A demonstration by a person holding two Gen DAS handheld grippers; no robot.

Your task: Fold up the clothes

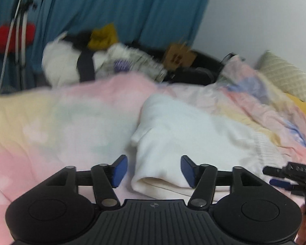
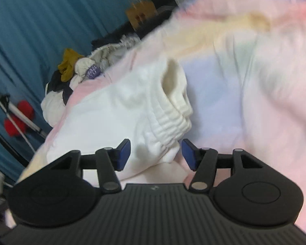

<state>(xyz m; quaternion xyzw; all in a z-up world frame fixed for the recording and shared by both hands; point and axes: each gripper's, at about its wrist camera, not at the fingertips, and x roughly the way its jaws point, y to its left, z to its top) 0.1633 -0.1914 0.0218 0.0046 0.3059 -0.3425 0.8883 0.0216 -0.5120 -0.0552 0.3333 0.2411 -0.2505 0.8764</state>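
**White garment on the bed, both jaws wide**

Blue curtains hang behind the bed, and a pale wall meets them on the right. Your working surface is a pastel quilt in pink, yellow and pale blue, rumpled rather than flat. No bin or basket shows in either view; a loose pile of clothes sits unsorted at the far edge of the bed, white, dark and mustard pieces together, beside a brown cardboard piece. A cream pillow lies at the far right.

The white garment lies on the quilt directly ahead of your left gripper, its folded near edge between the blue pads, which do not touch it. Those jaws stand wide. Your right gripper also has its jaws wide, with the garment's ribbed elastic band bunched just ahead of them and no contact that you can confirm.

Open quilt lies to the left of the garment. The right gripper's tip shows at the left view's right edge, near the garment's hem.
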